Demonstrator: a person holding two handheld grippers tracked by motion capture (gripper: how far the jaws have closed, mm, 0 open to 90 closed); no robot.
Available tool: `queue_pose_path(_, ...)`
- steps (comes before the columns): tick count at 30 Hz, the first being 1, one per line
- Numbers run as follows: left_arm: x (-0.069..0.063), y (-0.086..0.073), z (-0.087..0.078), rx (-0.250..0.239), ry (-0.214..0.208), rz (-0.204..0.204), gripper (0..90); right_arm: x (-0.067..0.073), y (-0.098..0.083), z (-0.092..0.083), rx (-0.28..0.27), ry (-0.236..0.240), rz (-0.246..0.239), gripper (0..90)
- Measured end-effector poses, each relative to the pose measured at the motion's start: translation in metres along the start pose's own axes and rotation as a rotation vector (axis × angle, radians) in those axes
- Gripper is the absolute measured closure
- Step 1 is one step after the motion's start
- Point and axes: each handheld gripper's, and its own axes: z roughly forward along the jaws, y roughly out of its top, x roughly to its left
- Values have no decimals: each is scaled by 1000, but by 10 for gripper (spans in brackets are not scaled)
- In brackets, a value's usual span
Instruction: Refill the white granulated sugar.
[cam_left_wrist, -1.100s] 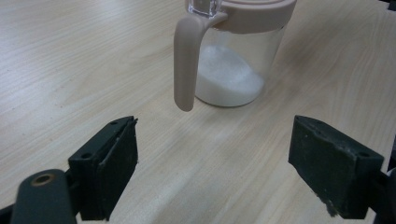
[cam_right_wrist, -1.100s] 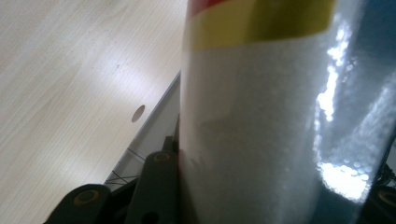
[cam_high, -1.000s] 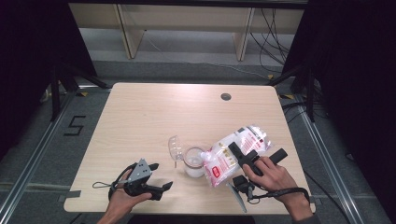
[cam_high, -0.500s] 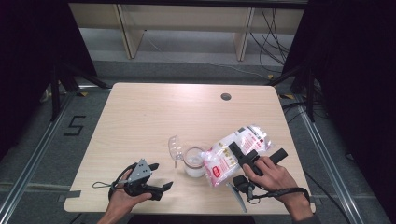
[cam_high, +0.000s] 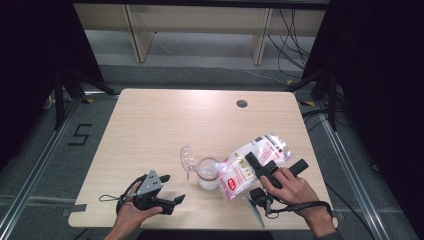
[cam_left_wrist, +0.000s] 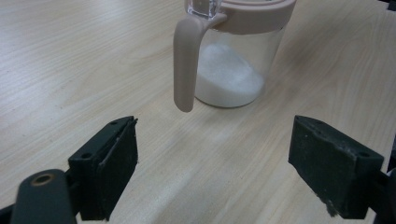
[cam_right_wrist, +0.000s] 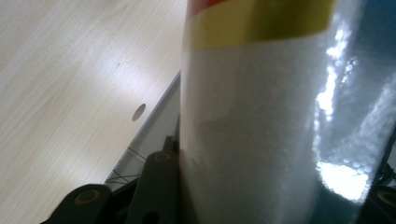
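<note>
At the left of the high view the left gripper (cam_high: 173, 189) lies low on the bench (cam_high: 150, 130) near its front edge, held in the person's left hand (cam_high: 132, 212), with the grey plate (cam_high: 149, 183) on top. Its jaws stand apart with nothing between them; in the left gripper view the 2 black pads (cam_left_wrist: 112, 163) frame bare wood, and the jar stands a little beyond them

Next to the right is the jar (cam_high: 207, 172), a clear glass one with a beige rim and a beige handle (cam_left_wrist: 184, 65) that hangs down its side in the left gripper view. White grains (cam_left_wrist: 226, 77) fill its lower part. A clear lid (cam_high: 187, 157) tips up at the jar's left side, at the rim

Right of the jar, the bag (cam_high: 250, 162) is clear plastic with red print and white grains inside. It is tilted, its lower end over the jar's mouth and its upper end raised toward the right rear of the bench. The right gripper (cam_high: 275, 167) is clamped on the bag across its middle, held in the person's right hand (cam_high: 292, 187); a cable (cam_high: 300, 207) loops around the wrist. In the right gripper view the bag (cam_right_wrist: 261, 116) sits close against the lens, a yellow band near the top, with the jaw pressed to its left side

A small dark hole (cam_high: 242, 103) sits in the bench toward the far right
</note>
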Motion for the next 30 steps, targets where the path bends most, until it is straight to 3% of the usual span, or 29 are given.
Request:
queue_pose_path(5, 0, 0, 1, 6, 3, 2, 153, 0, 1, 1, 8, 1, -18, 713)
queue_pose_path(6, -2, 0, 1, 8, 7, -19, 153, 0, 0, 1, 6, -5, -15, 713)
queue_pose_path(9, -1, 0, 1, 3, 1, -19, 153, 0, -1, 1, 3, -3, -10, 714)
queue_pose_path(14, 0, 0, 0, 11, 3, 7, 153, 0, -1, 1, 9, -2, -18, 714)
queue_pose_path(15, -2, -1, 1, 6, 6, -23, 153, 0, -1, 1, 9, -3, -19, 714)
queue_pose_path(18, -2, 0, 1, 9, 9, -24, 153, 0, -1, 0, 10, -3, -23, 714)
queue_pose_path(23, -1, 0, 0, 10, 1, -10, 153, 0, 0, 1, 10, 0, -31, 715)
queue_pose_path(27, -2, 0, 1, 11, 6, -22, 153, -1, 1, 1, 8, 4, -46, 715)
queue_pose_path(30, 0, 0, 0, 13, 7, 4, 153, 0, 1, 2, 1, 2, -38, 715)
